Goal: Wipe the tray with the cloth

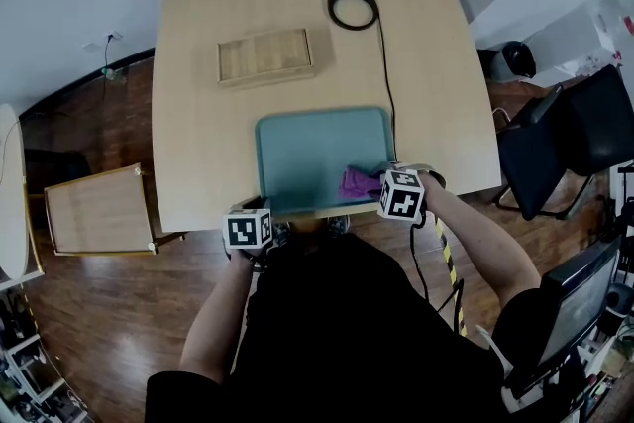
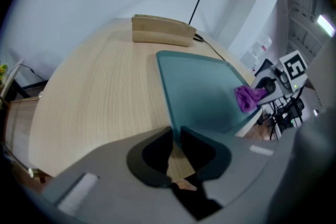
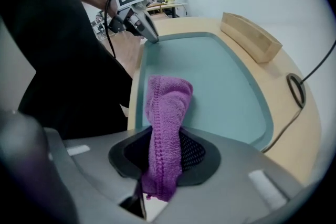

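Observation:
A teal tray [image 1: 317, 149] lies on the pale wooden table [image 1: 208, 154] by its near edge. My right gripper [image 1: 374, 185] is shut on a purple cloth [image 1: 357, 183] at the tray's near right corner. In the right gripper view the cloth [image 3: 165, 113] runs up between the jaws and drapes onto the tray [image 3: 210, 76]. My left gripper [image 1: 267, 211] is at the tray's near left corner. In the left gripper view its jaws [image 2: 176, 136] stand close together on the tray's corner rim [image 2: 170, 126]. The cloth [image 2: 247, 98] shows at the far corner there.
A shallow wooden box [image 1: 265, 56] lies beyond the tray. A black lamp base [image 1: 353, 5] stands at the table's far side, and its cable [image 1: 386, 84] runs past the tray's right edge. A black chair [image 1: 565, 139] stands to the right and a wooden panel [image 1: 99, 210] to the left.

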The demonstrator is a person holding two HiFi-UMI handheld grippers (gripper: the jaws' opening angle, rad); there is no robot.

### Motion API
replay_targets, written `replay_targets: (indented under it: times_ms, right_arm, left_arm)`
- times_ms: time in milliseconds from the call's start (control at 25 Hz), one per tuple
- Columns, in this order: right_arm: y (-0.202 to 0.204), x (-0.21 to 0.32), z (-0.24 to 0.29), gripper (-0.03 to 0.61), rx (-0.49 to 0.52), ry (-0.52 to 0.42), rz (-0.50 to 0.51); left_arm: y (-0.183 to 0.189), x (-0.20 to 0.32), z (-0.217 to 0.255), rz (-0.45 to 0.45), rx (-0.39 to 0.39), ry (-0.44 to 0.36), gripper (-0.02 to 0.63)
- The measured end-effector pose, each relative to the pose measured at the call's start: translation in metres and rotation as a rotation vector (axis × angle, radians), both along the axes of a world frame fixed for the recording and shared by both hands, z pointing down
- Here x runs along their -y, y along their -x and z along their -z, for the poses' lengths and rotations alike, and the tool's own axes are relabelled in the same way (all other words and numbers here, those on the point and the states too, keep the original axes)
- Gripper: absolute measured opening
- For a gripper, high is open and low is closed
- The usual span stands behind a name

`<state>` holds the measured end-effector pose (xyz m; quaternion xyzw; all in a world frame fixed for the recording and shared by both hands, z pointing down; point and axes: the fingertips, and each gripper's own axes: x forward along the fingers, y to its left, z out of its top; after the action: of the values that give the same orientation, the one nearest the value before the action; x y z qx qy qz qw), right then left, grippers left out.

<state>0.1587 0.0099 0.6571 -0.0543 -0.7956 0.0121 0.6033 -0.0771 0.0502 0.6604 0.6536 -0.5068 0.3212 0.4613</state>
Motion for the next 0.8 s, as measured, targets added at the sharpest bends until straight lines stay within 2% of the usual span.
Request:
replay_targets:
  times_ms: [240, 360, 440, 640, 800]
  right_arm:
    - [-0.005, 0.106, 0.005, 0.103, -0.038, -0.223, -0.03]
    - [-0.006, 0.155, 0.01, 0.103, -0.056, -0.291, -0.046]
    - [-0.005, 0.179, 0.012, 0.103, -0.073, -0.34, -0.02]
    - [-0.002, 0.183, 0.009, 0.104, -0.1, -0.403, 0.112]
    - [-0.015, 0.145, 0.003, 0.104, -0.091, -0.337, 0.104]
  left_arm:
    - [-0.001, 0.0, 0.001, 0.01, -0.003, -0.012, 0.074]
    - [0.004, 0.0, 0.004, 0.03, 0.023, -0.013, 0.074]
    - [0.004, 0.001, 0.004, 0.035, 0.027, -0.013, 0.074]
    - [0.006, 0.002, 0.004, 0.059, 0.035, -0.021, 0.074]
    - [0.007, 0.001, 0.003, 0.071, 0.045, -0.027, 0.074]
